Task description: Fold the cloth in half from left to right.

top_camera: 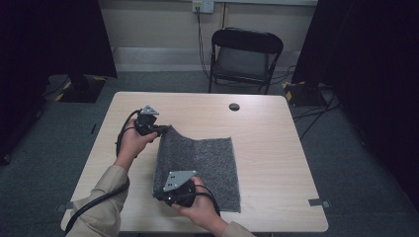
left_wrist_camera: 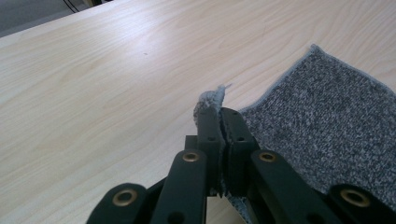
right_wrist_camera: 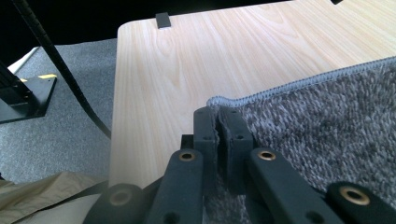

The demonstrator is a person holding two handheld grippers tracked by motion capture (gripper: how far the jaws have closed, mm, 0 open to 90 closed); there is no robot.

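Under both clamped grippers (top_camera: 159, 129) (top_camera: 163, 195), the grey cloth's (top_camera: 207, 163) corners hide.

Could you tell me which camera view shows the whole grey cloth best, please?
The high view: the grey cloth lies spread on the table with both claws pinching left-edge corners. The left gripper view gives one pinched corner and part of its surface, the right gripper view another.

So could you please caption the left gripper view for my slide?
Left gripper shut on a corner of the grey cloth above the wooden table.
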